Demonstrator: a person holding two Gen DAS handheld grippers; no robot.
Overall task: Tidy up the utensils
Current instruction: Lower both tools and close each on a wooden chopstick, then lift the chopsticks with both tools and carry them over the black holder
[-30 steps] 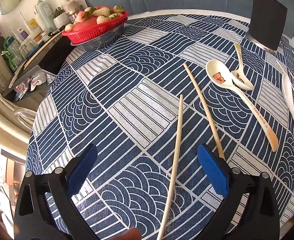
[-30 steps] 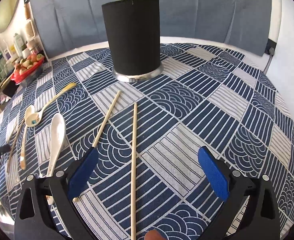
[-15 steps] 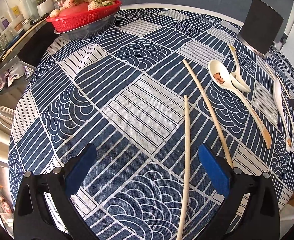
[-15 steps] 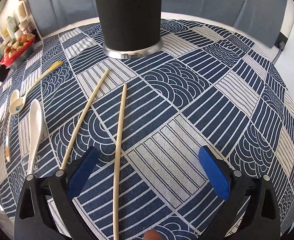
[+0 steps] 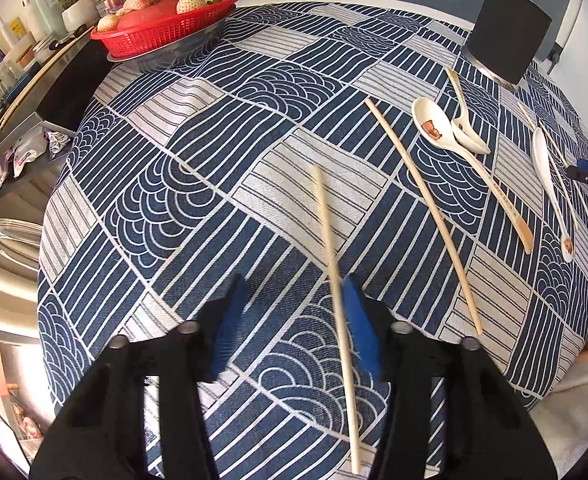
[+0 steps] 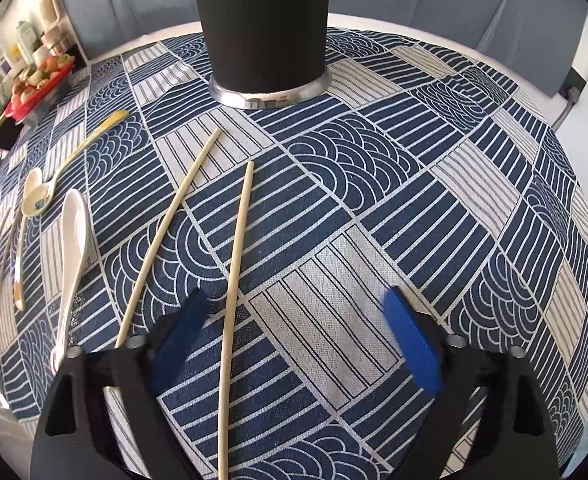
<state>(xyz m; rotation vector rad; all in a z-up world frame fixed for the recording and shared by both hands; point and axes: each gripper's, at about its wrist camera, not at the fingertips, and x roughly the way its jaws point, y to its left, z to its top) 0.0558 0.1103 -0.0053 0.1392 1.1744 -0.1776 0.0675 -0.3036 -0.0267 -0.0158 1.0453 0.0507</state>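
Both grippers' jaws, wide apart before, are closing. The left gripper (image 5: 294,332) has a chopstick (image 5: 336,288) against its right pad; the right gripper (image 6: 294,344) has another chopstick (image 6: 233,276) between its jaws, unclamped. The black utensil holder (image 6: 265,20) stands at twelve o'clock. Spoon-handle lettering is unreadable.

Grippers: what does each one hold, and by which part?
Nothing yet. Both the left gripper and right gripper are closing, each around a chopstick's lower stretch.
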